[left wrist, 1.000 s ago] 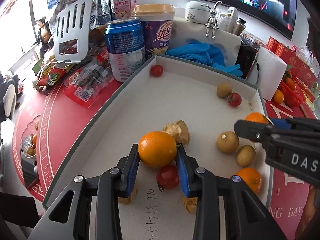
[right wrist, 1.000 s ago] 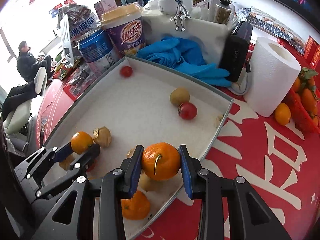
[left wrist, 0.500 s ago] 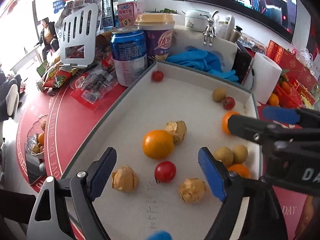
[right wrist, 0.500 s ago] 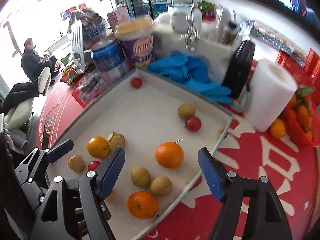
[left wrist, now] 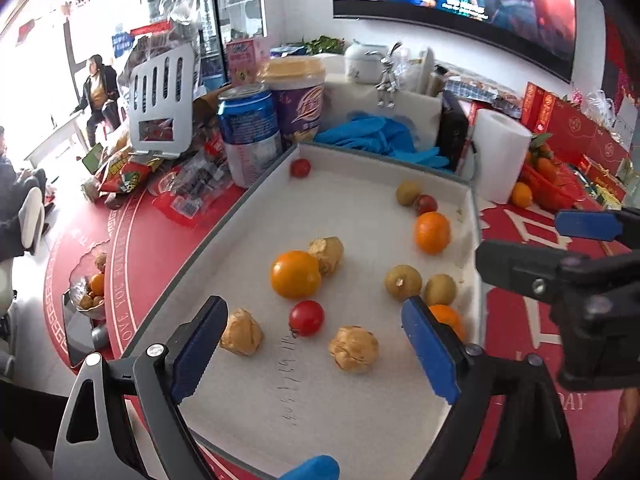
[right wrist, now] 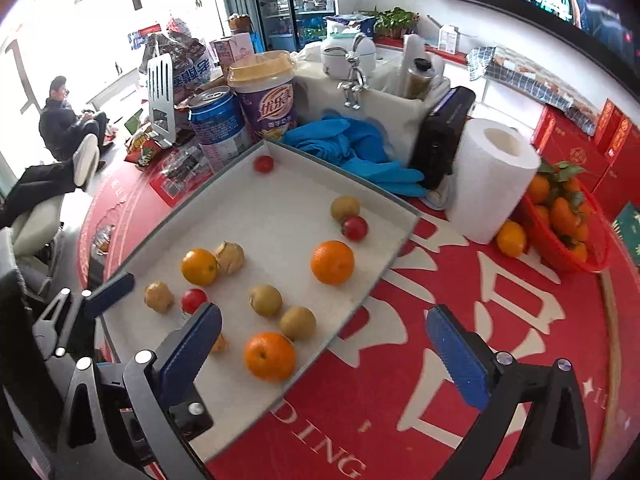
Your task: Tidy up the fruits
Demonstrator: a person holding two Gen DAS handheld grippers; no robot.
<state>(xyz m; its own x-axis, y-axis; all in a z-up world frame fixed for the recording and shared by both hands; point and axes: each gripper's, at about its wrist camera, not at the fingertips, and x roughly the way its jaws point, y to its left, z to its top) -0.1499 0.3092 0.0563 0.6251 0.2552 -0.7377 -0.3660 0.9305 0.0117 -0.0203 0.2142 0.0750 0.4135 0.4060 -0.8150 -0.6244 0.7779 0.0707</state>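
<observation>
A shallow white tray (left wrist: 256, 196) (right wrist: 400, 236) on a red table holds oranges, cherry tomatoes, brown longans and husked fruits. An orange (left wrist: 295, 274) (right wrist: 199, 266) lies mid-tray beside a husked fruit (left wrist: 326, 253). Another orange (left wrist: 431, 232) (right wrist: 332, 262) lies near the right wall. A third orange (right wrist: 270, 356) sits at the near right. My left gripper (left wrist: 314, 354) is open and empty above the tray's near end. My right gripper (right wrist: 320, 354) is open and empty over the tray's right edge.
A blue can (left wrist: 249, 132), a purple cup (left wrist: 298, 100) and blue gloves (right wrist: 352, 152) stand behind the tray. A paper roll (right wrist: 490, 180), a loose orange (right wrist: 511, 239) and a red basket of tangerines (right wrist: 564, 216) are at the right. Snack packets (left wrist: 132, 168) lie at the left.
Both grippers were shut on an orange each a second ago. They opened, left the oranges in the tray, and have drawn back and up.
</observation>
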